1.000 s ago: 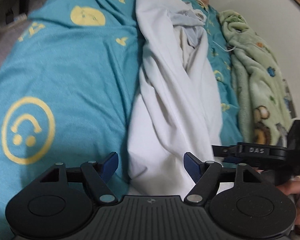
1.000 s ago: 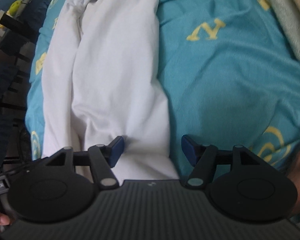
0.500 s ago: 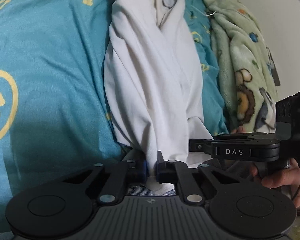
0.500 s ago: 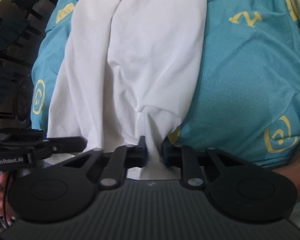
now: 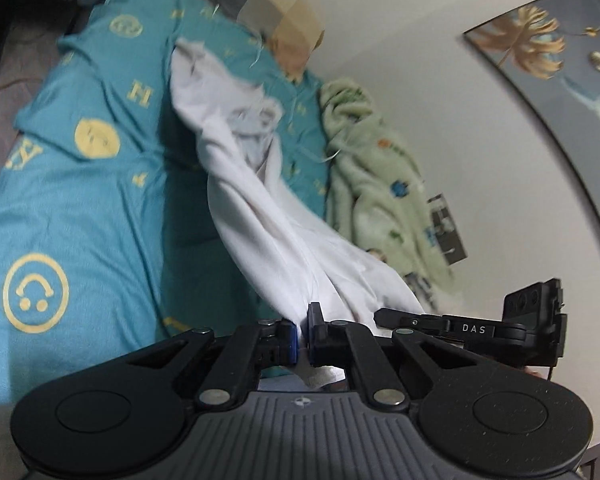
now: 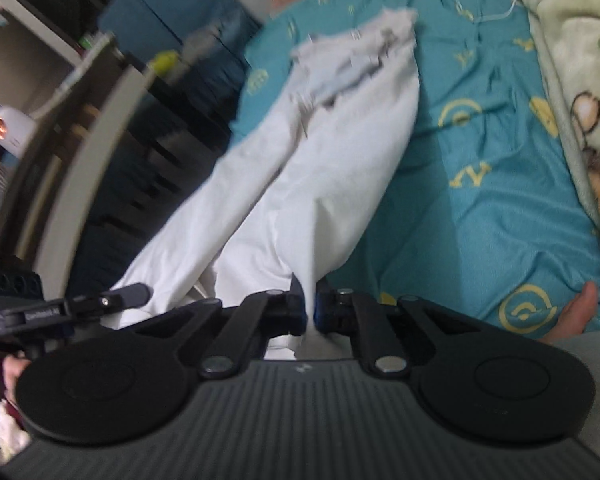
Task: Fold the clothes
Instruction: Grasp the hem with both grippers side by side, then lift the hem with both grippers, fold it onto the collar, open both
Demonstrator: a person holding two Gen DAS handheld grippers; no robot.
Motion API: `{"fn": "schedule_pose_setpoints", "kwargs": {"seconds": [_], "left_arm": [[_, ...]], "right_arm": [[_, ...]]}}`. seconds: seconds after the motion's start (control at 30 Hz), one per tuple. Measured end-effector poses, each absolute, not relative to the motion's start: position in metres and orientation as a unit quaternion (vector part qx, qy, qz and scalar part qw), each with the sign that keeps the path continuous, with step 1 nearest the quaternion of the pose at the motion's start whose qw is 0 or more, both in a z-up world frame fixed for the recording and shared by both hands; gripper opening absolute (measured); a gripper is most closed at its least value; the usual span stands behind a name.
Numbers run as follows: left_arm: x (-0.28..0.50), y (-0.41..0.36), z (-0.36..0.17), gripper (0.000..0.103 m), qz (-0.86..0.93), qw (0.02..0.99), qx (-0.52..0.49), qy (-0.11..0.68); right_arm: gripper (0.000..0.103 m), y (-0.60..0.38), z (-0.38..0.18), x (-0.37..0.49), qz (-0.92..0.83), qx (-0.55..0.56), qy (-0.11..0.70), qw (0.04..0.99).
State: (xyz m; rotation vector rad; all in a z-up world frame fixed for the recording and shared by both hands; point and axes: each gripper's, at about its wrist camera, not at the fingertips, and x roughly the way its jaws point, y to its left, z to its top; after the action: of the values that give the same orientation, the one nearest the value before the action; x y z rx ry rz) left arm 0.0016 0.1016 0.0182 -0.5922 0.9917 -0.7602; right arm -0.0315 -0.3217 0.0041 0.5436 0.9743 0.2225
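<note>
A white garment (image 5: 260, 208) stretches along the teal bedspread (image 5: 80, 208), its near end lifted off the bed. My left gripper (image 5: 303, 338) is shut on one near corner of it. My right gripper (image 6: 310, 310) is shut on the other near corner; the garment (image 6: 320, 184) runs away from it toward the far end of the bed. The right gripper shows at the right of the left wrist view (image 5: 472, 328), and the left gripper at the left of the right wrist view (image 6: 60, 308). The garment's far end is bunched and greyish.
A green fleece blanket (image 5: 372, 184) with cartoon prints lies along the wall side of the bed. A framed picture (image 5: 560, 64) hangs on the white wall. Dark furniture and shelving (image 6: 80, 100) stand beside the bed's other side.
Both grippers went from open over the garment's hem to shut on it, then lifted. The near end of the garment has risen off the bed and both views now tilt upward.
</note>
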Motion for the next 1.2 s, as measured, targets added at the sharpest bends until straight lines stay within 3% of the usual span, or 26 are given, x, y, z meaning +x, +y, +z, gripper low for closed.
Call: {"fn": "schedule_pose_setpoints", "kwargs": {"seconds": [0.17, 0.33, 0.53, 0.9, 1.2], "left_arm": [[-0.049, 0.101, 0.061, 0.005, -0.367, 0.785, -0.261, 0.426], [-0.106, 0.095, 0.069, 0.005, -0.380, 0.791, -0.242, 0.413], [-0.108, 0.083, 0.069, 0.005, -0.366, 0.803, -0.227, 0.412], [0.032, 0.045, 0.052, 0.005, -0.311, 0.837, -0.241, 0.380], [0.172, 0.007, -0.008, 0.005, -0.266, 0.866, -0.208, 0.369]], "right_arm": [[0.007, -0.334, 0.033, -0.077, 0.126, 0.268, 0.419, 0.858], [0.007, -0.349, 0.030, -0.126, 0.141, 0.281, 0.399, 0.862], [0.007, -0.362, 0.014, -0.131, 0.133, 0.304, 0.393, 0.858], [0.007, -0.377, 0.010, -0.002, 0.096, 0.311, 0.365, 0.872], [0.007, -0.387, -0.047, 0.137, 0.055, 0.301, 0.376, 0.875]]}}
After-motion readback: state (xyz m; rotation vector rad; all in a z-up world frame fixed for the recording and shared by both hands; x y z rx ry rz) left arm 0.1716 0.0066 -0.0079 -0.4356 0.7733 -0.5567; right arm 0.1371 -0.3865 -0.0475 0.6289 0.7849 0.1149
